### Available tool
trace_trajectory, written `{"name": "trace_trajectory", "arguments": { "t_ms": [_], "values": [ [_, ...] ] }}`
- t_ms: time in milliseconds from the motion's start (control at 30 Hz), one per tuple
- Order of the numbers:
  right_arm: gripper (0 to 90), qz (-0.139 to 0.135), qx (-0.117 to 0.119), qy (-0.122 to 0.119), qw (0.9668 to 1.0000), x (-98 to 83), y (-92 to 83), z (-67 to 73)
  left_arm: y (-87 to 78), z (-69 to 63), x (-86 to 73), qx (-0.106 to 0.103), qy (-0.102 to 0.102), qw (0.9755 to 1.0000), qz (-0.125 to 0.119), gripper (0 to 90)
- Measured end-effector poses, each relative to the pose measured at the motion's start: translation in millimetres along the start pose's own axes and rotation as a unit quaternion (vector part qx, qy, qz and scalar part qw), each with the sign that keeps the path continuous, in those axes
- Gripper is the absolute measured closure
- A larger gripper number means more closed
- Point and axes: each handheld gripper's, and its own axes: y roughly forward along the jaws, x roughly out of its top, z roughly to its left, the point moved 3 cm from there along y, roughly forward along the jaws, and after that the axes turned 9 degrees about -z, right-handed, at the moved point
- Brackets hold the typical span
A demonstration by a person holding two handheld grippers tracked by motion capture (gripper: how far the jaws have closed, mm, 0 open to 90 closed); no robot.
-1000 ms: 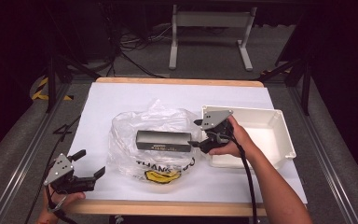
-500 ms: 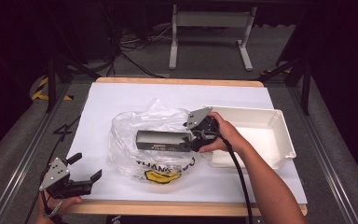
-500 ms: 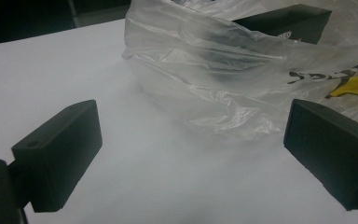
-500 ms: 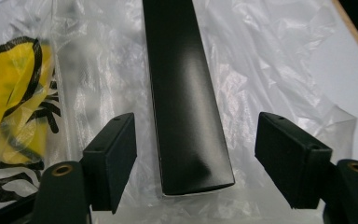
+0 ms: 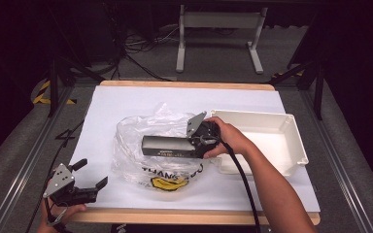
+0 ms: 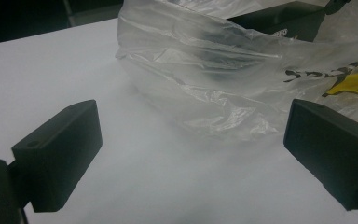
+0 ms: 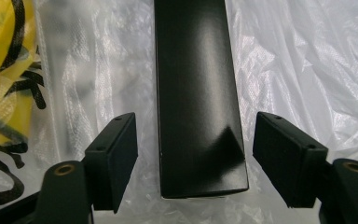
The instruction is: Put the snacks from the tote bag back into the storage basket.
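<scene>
The right gripper (image 7: 193, 154), jaws closing but not yet touching the black box (image 5: 167, 145) lying on the plastic bag (image 5: 141, 160), might pinch the film too.

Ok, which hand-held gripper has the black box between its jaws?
The right hand-held gripper: its jaws straddle the black box end, gaps either side. The left sits apart, near the table edge.

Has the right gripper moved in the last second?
Yes. The right gripper moved left, away from the white tray, to the black box; its jaws have been closing and now straddle the box end.
</scene>
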Motion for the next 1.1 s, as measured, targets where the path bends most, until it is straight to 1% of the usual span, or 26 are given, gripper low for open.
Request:
{"name": "trace_trajectory", "arguments": {
  "t_ms": [100, 167, 233, 267, 333, 400, 433, 500, 567, 600, 700, 733, 767, 933, 1100],
  "values": [
    [32.3, 0.019, 0.006, -0.004, 0.9998, 1.4, 2.3, -3.3, 0.2, -0.2, -0.1, -0.002, 0.002, 1.0000, 0.001, 5.0],
    [31.9, 0.033, 0.005, -0.004, 0.9994, 2.2, 3.9, -5.1, 0.3, -0.3, -0.2, -0.004, 0.002, 1.0000, 0.002, 5.0],
    [32.1, 0.042, 0.008, -0.003, 0.9991, 3.5, 5.7, -6.8, 0.2, -0.4, -0.1, -0.005, 0.003, 1.0000, 0.002, 5.0],
    [32.1, 0.042, 0.008, -0.003, 0.9991, 3.5, 5.7, -6.8, 0.2, -0.4, -0.1, -0.005, 0.003, 1.0000, 0.002, 5.0],
    [32.2, 0.052, 0.010, -0.004, 0.9986, 4.1, 8.4, -8.2, -0.5, -0.8, -0.3, -0.007, 0.003, 1.0000, 0.004, 5.0],
    [32.6, 0.063, 0.011, -0.004, 0.9979, 4.3, 11.0, -9.0, -0.5, -1.0, -0.6, -0.007, 0.001, 1.0000, 0.001, 5.0],
    [33.0, 0.066, 0.014, -0.012, 0.9977, 4.4, 12.7, -10.5, -0.8, -1.1, -0.6, -0.007, 0.001, 1.0000, 0.001, 5.0],
    [33.1, 0.073, 0.015, -0.008, 0.9972, 3.9, 15.2, -10.4, -1.4, -1.0, -0.7, -0.007, 0.002, 1.0000, 0.003, 5.0],
    [34.3, 0.078, 0.023, -0.010, 0.9966, 3.3, 18.4, -11.2, -2.0, -1.1, -0.9, -0.007, 0.002, 1.0000, 0.003, 5.0],
    [34.3, 0.084, 0.025, -0.007, 0.9961, 3.0, 19.0, -10.7, -2.0, -1.1, -1.0, -0.006, 0.001, 1.0000, 0.003, 5.0],
    [34.8, 0.091, 0.032, -0.011, 0.9953, 2.7, 22.0, -12.7, -2.1, -1.5, -1.4, -0.007, 0.001, 1.0000, 0.005, 5.0],
    [35.3, 0.090, 0.029, -0.010, 0.9955, 2.8, 22.7, -13.3, -2.1, -1.5, -1.5, -0.008, 0.000, 1.0000, 0.005, 5.0],
    [36.6, 0.091, 0.032, -0.010, 0.9952, 3.3, 22.7, -14.4, -2.1, -1.7, -1.6, -0.008, 0.000, 1.0000, 0.006, 5.0],
    [39.9, 0.098, 0.042, -0.016, 0.9942, 5.0, 24.4, -13.6, -1.9, -1.6, -2.1, -0.009, 0.000, 0.9999, 0.005, 5.0],
    [42.0, 0.090, 0.045, -0.015, 0.9948, 4.8, 24.0, -13.0, -1.7, -1.7, -2.5, -0.010, 0.001, 0.9999, 0.007, 5.0]
  ]
}}
